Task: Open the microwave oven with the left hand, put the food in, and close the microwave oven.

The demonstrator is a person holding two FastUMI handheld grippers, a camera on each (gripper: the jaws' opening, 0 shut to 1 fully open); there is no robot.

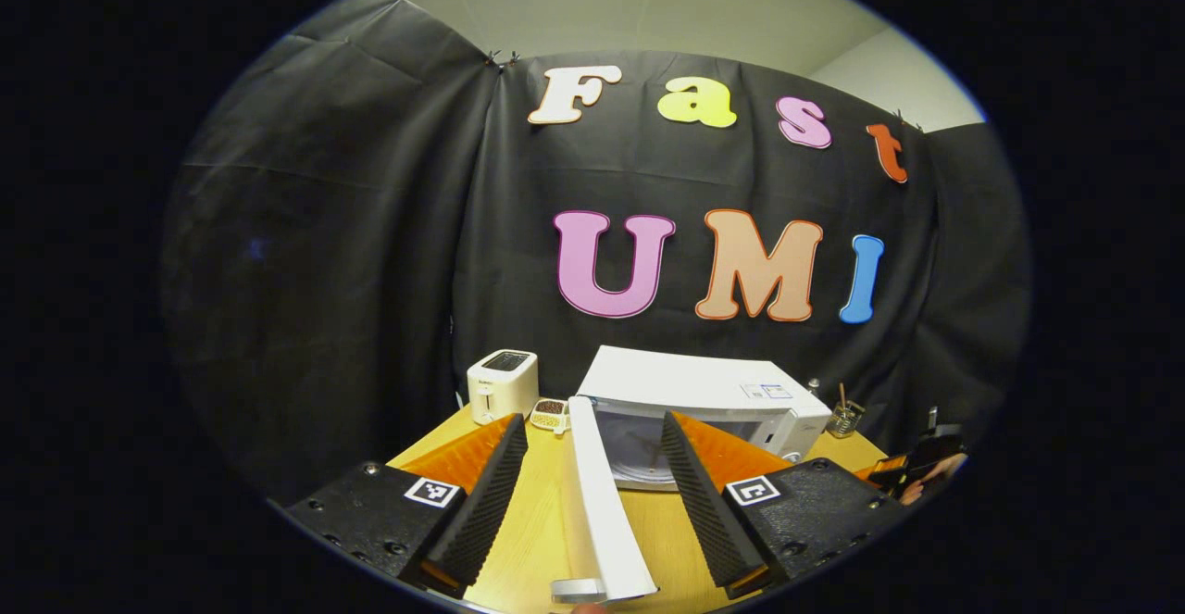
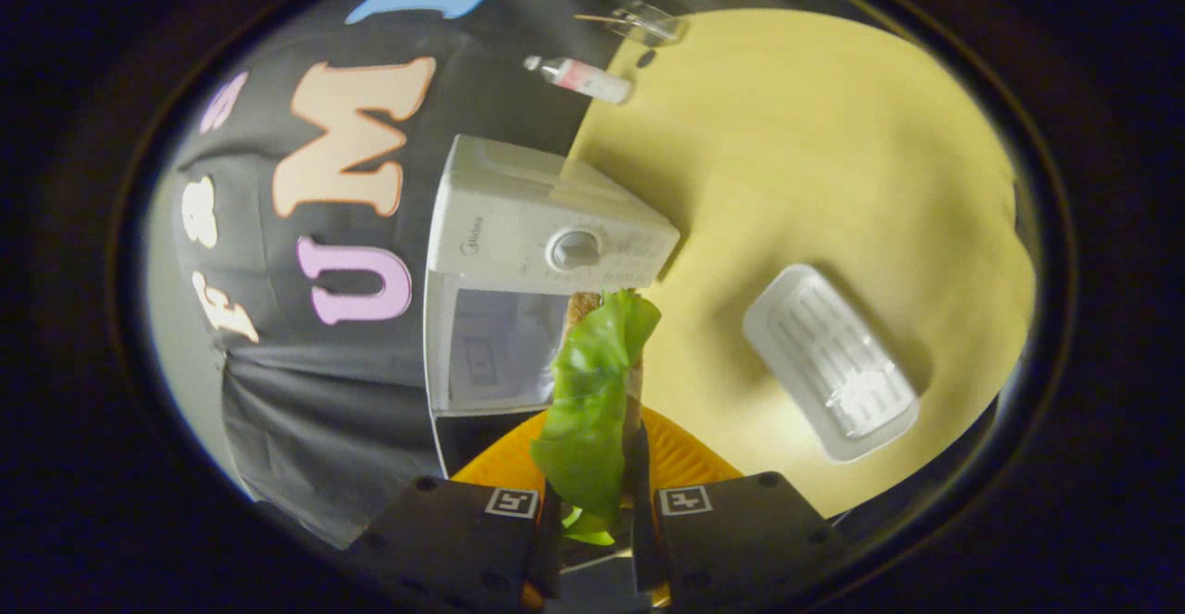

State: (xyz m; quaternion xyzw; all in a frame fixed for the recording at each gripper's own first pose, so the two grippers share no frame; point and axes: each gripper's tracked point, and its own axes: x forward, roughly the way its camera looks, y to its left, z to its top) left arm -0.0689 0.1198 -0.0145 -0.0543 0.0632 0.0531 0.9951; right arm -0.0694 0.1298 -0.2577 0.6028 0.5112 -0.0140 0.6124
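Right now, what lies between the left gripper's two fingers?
In the left gripper view, the open microwave door runs edge-on through the gap of the left gripper, with bare wooden table either side. Neither finger touches it.

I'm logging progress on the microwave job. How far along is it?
Done: the microwave door stands swung open, between the open left gripper fingers. In hand: the right gripper is shut on the lettuce sandwich, in front of the microwave. Left: place the food inside, then close the door.
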